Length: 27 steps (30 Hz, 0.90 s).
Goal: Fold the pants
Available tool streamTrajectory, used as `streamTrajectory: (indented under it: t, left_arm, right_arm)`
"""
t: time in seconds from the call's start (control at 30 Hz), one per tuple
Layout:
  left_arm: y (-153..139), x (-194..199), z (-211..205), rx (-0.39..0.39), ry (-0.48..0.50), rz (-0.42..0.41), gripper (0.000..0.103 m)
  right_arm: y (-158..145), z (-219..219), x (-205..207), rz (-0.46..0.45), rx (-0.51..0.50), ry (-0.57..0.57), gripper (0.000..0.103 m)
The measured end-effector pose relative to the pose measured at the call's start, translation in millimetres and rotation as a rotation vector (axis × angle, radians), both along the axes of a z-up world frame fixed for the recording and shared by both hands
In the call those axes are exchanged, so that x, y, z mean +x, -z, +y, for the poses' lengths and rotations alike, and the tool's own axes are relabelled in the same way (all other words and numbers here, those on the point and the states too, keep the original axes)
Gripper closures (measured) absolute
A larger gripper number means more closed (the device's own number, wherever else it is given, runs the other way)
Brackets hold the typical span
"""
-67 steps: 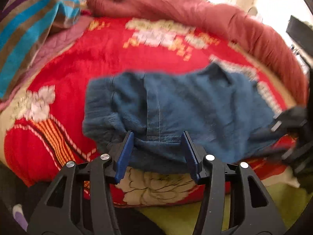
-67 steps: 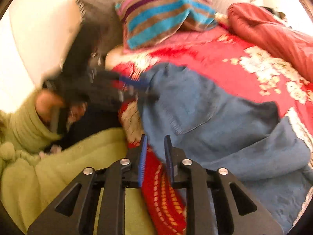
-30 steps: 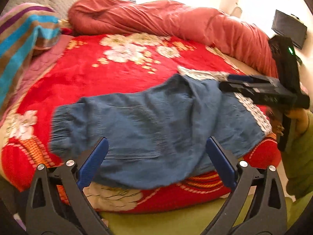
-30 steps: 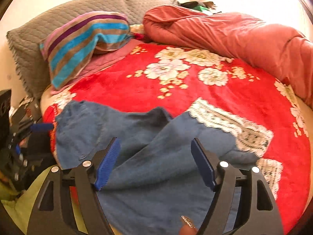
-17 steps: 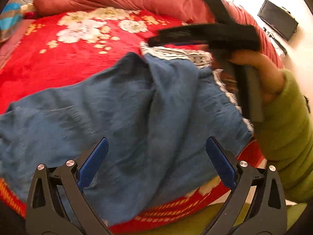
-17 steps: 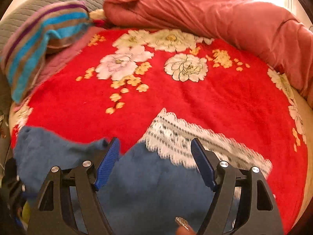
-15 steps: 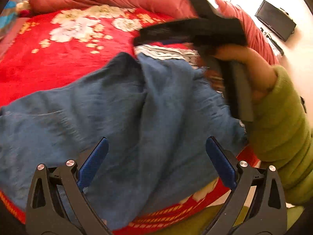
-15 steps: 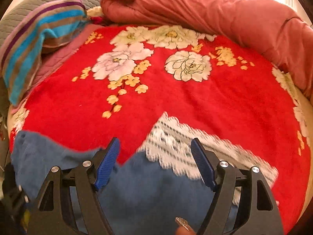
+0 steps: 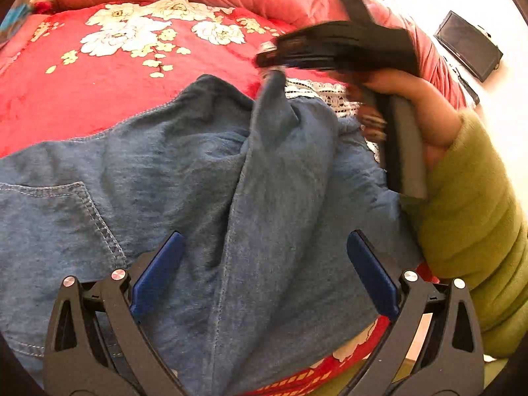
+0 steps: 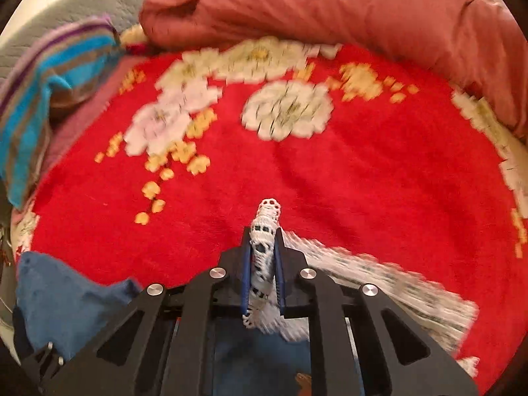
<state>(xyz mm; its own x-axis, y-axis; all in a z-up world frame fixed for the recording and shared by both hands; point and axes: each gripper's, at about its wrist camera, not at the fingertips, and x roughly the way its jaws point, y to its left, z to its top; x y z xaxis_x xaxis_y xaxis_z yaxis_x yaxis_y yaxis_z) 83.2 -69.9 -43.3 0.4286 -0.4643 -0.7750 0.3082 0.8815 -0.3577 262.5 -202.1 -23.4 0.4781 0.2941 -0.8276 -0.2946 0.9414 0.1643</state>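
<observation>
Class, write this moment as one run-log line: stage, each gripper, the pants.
stage: grasp | right gripper: just closed on white lace hem | left gripper: open over blue pants | pants: rumpled on red blanket

— Soft blue denim-like cloth on the pants point(image 9: 184, 178), matt, with raised pale stitching; openwork white lace point(image 10: 264, 257) at the hem.
— Plush and fuzzy on the red blanket point(image 10: 363, 181). Smoother, faintly shiny cloth on the quilt point(image 10: 330, 10).
— Matt black plastic on the left gripper point(image 9: 262, 274), blue rubbery pads point(image 9: 155, 274), bright metal screws.
— Fleecy green sleeve point(image 9: 475, 217).
</observation>
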Motion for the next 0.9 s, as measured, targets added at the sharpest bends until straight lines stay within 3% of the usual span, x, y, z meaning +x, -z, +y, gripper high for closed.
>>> streamTrajectory:
  t: [0.3, 0.37, 0.43, 0.47, 0.5, 0.53, 0.73, 0.9]
  left_arm:
    - [-12, -6, 3, 0.030, -0.012, -0.063, 0.011]
    - [-14, -9, 0, 0.039, -0.005, -0.069, 0.028]
    - [-16, -11, -4, 0.072, 0.010, -0.089, 0.065]
    - [-17, -12, -6, 0.090, 0.020, -0.097, 0.074]
    - [-18, -12, -7, 0.096, 0.031, -0.102, 0.094]
    - [-21, -15, -8, 0.099, 0.043, -0.106, 0.101]
    - [-29, -32, -11, 0.158, 0.096, -0.153, 0.101]
    - [-19, -41, -16, 0.193, 0.147, -0.136, 0.101]
  right_arm:
    - [-63, -81, -75, -0.110, 0.115, 0.081, 0.092]
    - [-72, -98, -93, -0.113, 0.135, 0.100, 0.092]
    - [-79, -113, -109, -0.113, 0.155, 0.118, 0.092]
    - [-83, -121, -118, -0.113, 0.164, 0.128, 0.092]
    - [-86, -128, -128, -0.111, 0.171, 0.137, 0.092]
    - [-86, -131, -134, -0.104, 0.174, 0.142, 0.092]
    - [-79, -148, -189, -0.033, 0.156, 0.170, 0.092]
    - [-51, -157, -224, 0.064, 0.136, 0.202, 0.092]
